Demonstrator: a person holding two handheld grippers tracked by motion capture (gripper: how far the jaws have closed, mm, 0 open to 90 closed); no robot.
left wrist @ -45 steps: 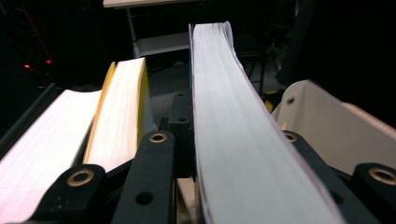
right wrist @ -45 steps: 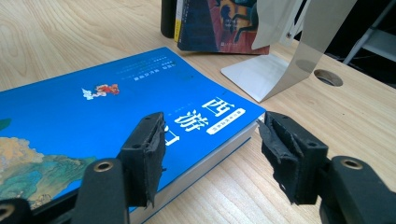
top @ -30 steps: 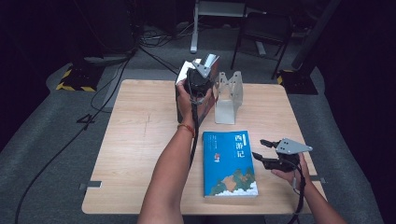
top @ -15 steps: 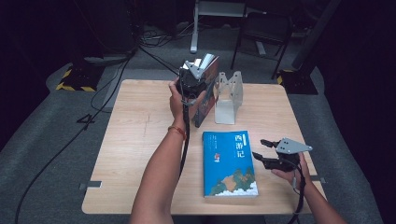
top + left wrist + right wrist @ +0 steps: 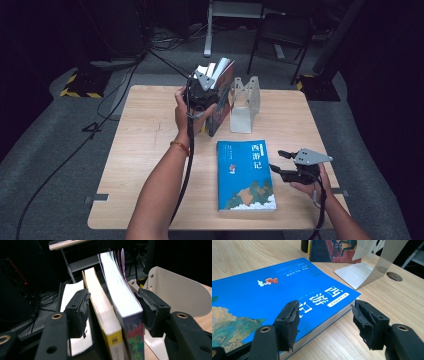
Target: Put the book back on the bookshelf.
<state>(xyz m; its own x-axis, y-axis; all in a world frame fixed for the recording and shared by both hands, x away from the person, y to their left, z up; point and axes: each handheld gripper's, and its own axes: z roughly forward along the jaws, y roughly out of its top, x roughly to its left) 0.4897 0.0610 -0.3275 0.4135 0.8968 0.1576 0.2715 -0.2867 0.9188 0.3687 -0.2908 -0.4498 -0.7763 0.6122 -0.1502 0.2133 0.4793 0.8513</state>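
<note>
Two upright books [image 5: 218,97] stand near the desk's [image 5: 150,150] far edge beside the bookend [image 5: 244,107]. Your left gripper [image 5: 113,308] has just been opening around them, pads off. Your right gripper [image 5: 325,322] hovers open over the blue book's [image 5: 274,295] corner.

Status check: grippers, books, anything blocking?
Left hand-held gripper just opening around upright books. Right hand-held gripper open at blue book. Bookend beside stack; nothing blocking.
</note>
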